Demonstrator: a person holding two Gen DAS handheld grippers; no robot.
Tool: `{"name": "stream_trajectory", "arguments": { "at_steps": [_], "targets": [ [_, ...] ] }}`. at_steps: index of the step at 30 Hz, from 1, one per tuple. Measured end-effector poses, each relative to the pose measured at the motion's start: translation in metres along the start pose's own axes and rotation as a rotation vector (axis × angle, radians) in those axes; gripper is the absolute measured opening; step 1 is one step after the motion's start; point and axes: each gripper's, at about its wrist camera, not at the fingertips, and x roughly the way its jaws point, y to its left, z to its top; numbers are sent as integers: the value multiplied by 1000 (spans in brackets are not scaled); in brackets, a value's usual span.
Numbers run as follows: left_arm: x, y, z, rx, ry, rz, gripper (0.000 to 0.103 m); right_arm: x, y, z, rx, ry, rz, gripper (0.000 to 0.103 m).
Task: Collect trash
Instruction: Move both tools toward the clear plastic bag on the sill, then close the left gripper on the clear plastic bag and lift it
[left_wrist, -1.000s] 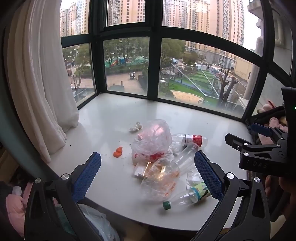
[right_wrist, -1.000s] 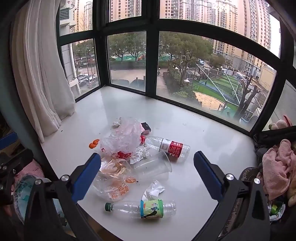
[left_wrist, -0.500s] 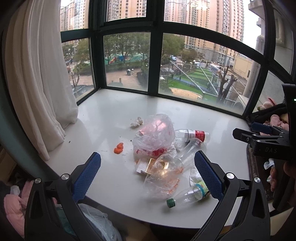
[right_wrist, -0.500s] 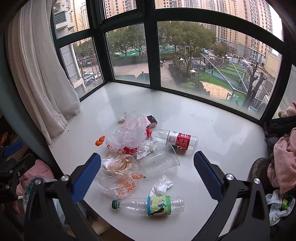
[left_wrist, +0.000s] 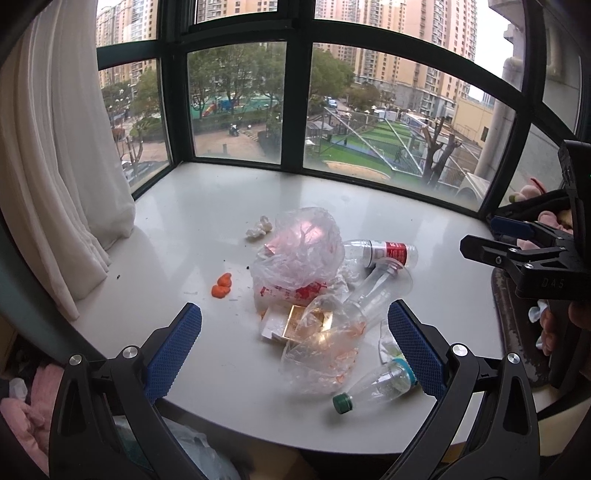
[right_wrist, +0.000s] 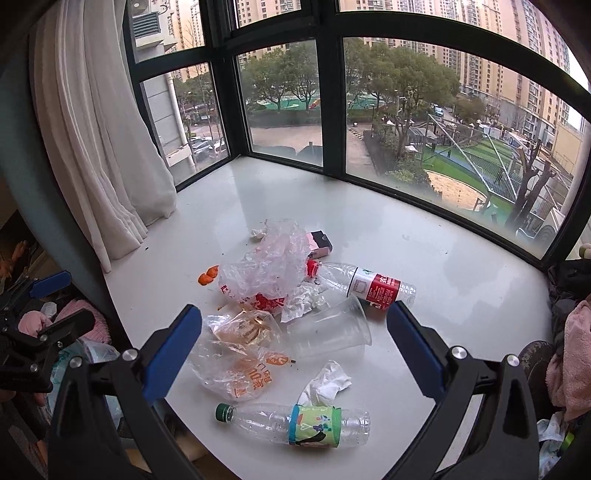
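Left tongs (left_wrist: 294, 347) and right tongs (right_wrist: 294, 347) both spread wide, empty

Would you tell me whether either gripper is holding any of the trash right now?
Nothing is held: the left gripper and right gripper are both open, above the trash.

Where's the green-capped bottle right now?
In the right wrist view, the green-capped bottle lies on its side at the sill's near edge, just below the crumpled tissue.
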Motion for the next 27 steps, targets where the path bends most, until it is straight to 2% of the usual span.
{"name": "stream_trajectory", "arguments": {
  "at_steps": [6, 12, 19, 27],
  "targets": [
    [29, 6, -18, 26, 72, -41, 98, 25, 18, -12, -192, 61, 182, 97],
    [55, 8, -33, 65, 138, -53, 98, 55, 31, -30, -349, 150, 295, 97],
    [78, 5, -39, 82, 174, -66, 98, 93, 34, -44, -488, 212, 359, 97],
    [103, 5, -40, 105, 229, -60, 98, 124, 30, -45, -567, 253, 426, 97]
  ]
}}
